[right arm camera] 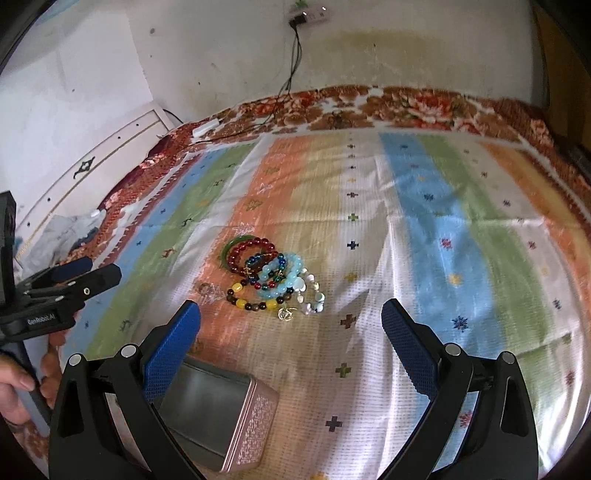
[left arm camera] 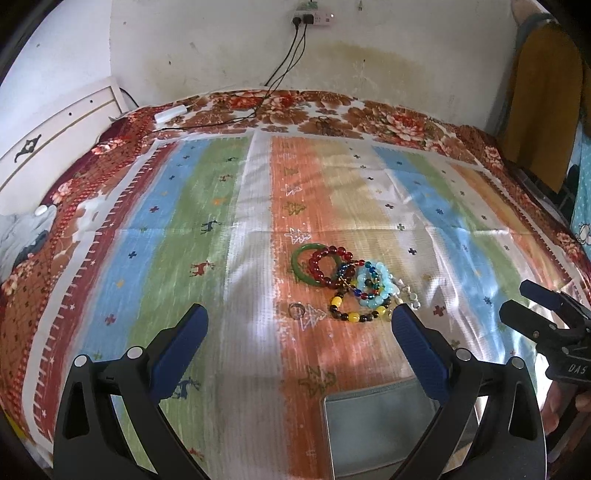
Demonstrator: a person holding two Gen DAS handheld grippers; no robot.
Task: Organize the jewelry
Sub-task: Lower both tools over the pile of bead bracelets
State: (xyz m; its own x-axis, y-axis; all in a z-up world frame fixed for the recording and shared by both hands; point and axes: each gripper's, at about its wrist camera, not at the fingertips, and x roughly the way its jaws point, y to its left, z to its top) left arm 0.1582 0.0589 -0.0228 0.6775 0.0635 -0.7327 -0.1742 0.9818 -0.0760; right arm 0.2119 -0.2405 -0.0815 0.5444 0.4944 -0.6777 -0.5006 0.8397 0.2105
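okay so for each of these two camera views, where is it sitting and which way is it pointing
Left wrist: rides the left tool, faces forward over the bed to the bracelet pile; its open fingers show, with the right tool at the right edge.
Right wrist: rides the right tool, faces the same bracelets; its open fingers show, the left tool and hand at left.
Shared: bracelets, metal tin, striped cloth, wall socket.

Both views are bright with soft daylight, which seems to come from the right side. The glossy striped cloth (left arm camera: pixel 258 229) reflects it as pale glare patches, strongest near the right edge. Shadows are weak and soft. The fisheye lens bends the bed edge and the wall (left arm camera: pixel 221 44), and black corners frame each picture. The right wrist view shows slight motion blur on the cloth pattern.
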